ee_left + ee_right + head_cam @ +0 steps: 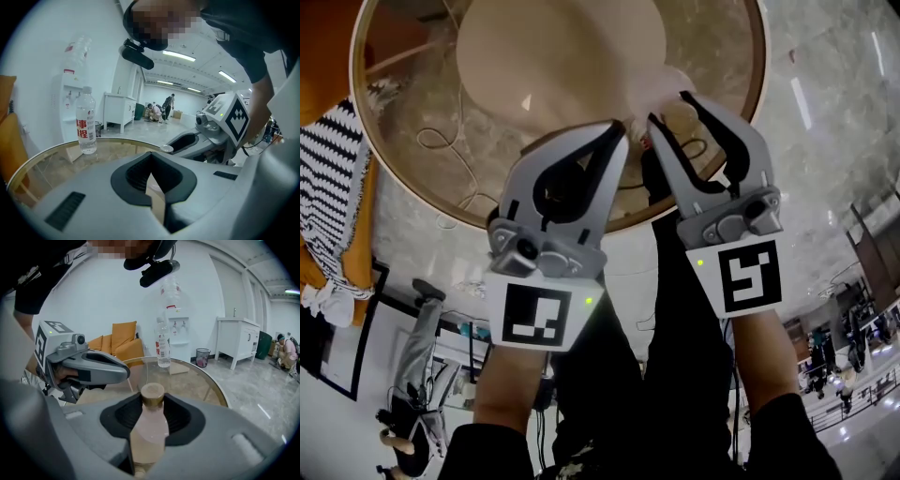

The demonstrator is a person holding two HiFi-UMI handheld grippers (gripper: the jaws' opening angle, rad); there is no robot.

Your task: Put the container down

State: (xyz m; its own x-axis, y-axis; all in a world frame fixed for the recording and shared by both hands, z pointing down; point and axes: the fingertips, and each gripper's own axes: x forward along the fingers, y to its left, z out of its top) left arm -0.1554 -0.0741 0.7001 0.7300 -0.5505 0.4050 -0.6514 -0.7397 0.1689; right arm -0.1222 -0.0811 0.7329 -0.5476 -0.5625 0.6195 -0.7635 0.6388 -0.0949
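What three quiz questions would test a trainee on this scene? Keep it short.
1. Multiple choice: the right hand-held gripper grips (a) a white cup, (b) a pale pink bottle with a tan cap, (c) nothing.
2. True or false: the clear plastic water bottle with a red label lies on its side.
3. What does that water bottle stand on?
Key: 1 b; 2 false, it stands upright; 3 the round glass-topped table.

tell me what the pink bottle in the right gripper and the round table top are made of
Pink bottle: matte, cloudy pink, likely frosted plastic, possibly glass; its tan cap looks like wood or brushed metal. Table top: clear glass, since the frame beneath shows through; rim looks wooden.
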